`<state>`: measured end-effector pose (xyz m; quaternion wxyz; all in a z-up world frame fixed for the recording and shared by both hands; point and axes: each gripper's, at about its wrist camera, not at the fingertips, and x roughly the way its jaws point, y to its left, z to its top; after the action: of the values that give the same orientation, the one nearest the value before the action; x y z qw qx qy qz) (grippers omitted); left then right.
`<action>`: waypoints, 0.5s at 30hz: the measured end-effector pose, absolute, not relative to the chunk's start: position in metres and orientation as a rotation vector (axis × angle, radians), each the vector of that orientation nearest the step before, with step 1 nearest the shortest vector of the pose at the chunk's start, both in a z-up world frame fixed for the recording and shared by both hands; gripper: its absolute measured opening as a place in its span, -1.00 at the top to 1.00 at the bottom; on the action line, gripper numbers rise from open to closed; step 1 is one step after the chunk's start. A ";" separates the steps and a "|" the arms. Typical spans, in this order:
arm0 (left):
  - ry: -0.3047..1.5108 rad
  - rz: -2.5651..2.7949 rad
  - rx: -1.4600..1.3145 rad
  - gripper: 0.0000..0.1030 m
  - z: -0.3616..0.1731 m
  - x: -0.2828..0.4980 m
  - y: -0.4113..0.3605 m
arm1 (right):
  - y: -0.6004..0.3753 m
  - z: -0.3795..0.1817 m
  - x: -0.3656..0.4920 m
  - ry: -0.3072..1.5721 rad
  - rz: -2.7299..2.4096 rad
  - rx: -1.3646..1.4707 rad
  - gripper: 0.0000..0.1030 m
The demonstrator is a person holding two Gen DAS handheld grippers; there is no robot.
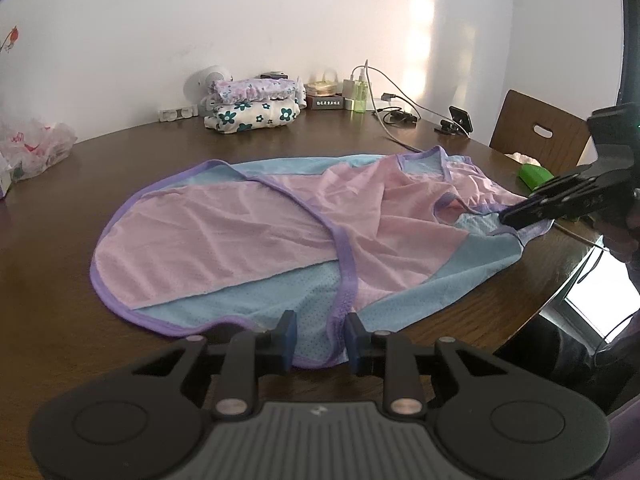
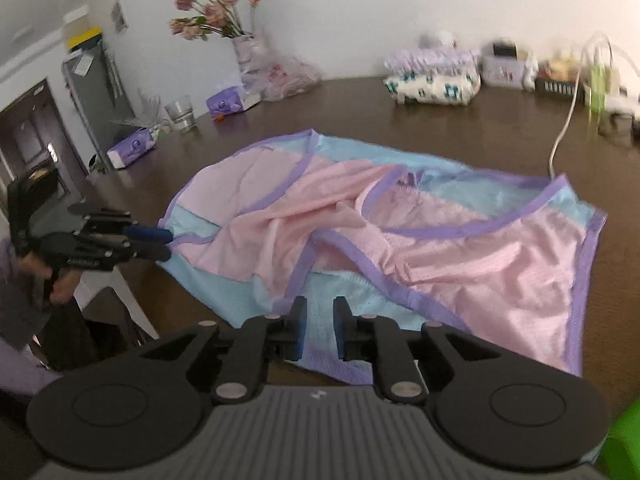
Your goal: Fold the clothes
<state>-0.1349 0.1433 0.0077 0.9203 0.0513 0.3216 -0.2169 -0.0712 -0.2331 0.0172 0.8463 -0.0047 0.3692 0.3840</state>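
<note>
Garment (image 1: 248, 236) hem between left gripper (image 1: 320, 332) pads, grip unclear; right gripper (image 2: 320, 328) parted, background blurred.

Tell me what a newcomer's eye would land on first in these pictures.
The pink and blue garment with purple trim dominates, spread rumpled across the middle of the dark wooden table. Next come the two black grippers at its near edge: the left gripper with the cloth's hem between its fingers, and the right gripper over a blue corner. Far back by the wall sits a stack of folded floral clothes.
</note>
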 end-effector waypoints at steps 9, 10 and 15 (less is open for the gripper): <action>0.657 -0.420 0.111 0.56 0.017 -0.137 0.144 | -0.244 0.013 -0.094 0.735 0.700 -0.038 1.00; 0.652 -0.416 0.105 0.56 0.019 -0.138 0.147 | -0.250 0.015 -0.095 0.736 0.702 -0.021 1.00; 0.594 -0.478 -0.015 0.49 0.037 -0.139 0.155 | -0.252 0.019 -0.086 0.740 0.765 0.105 0.65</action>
<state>-0.1386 0.1547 0.0371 0.9282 -0.0074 0.2898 -0.2332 -0.0863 -0.2523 0.0194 0.8605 0.0502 0.3525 0.3645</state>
